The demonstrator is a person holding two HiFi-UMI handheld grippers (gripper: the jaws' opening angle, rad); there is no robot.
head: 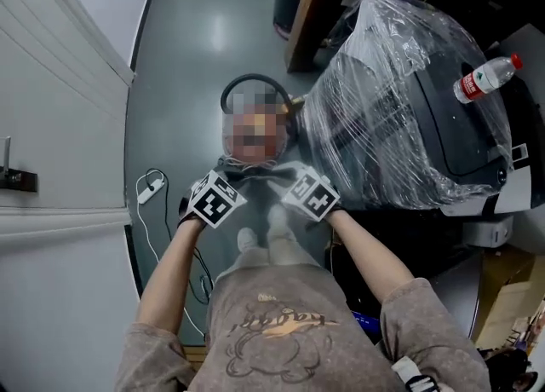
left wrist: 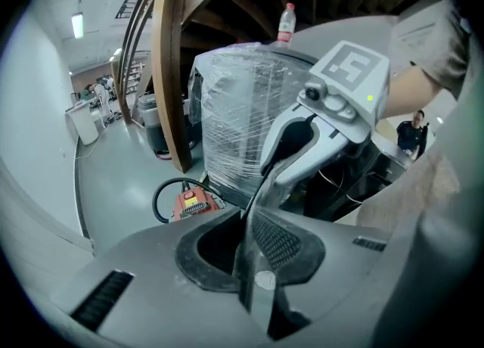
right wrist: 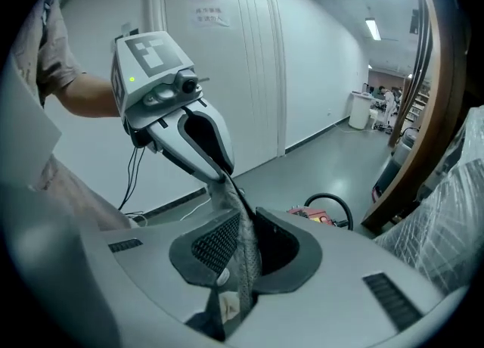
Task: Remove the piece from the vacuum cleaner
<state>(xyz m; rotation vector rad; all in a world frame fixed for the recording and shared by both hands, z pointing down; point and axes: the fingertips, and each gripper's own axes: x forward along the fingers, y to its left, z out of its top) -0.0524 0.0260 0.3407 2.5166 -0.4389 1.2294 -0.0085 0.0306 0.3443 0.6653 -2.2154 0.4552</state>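
- Head view: left gripper (head: 213, 198) and right gripper (head: 312, 194) close together above floor (head: 187, 58).
- Left gripper view: jaws clamp grey piece (left wrist: 250, 240); vacuum cleaner (left wrist: 193, 203) below, well apart.
- Right gripper view: clamped likewise. Removal seems complete; next, set piece down.

The piece (right wrist: 240, 237) you hold is grey woven cloth, matt and a little coarse. Your left claw (left wrist: 249, 237) and right claw (right wrist: 242, 252) have matt grey plastic shells, and their black pads (left wrist: 278, 242) carry a fine knurled grid. The floor (head: 196, 58) is smooth and glossy. On the right, the clear film (head: 383, 83) is crinkled and shiny. The curved beam (left wrist: 172, 59) looks like polished wood.
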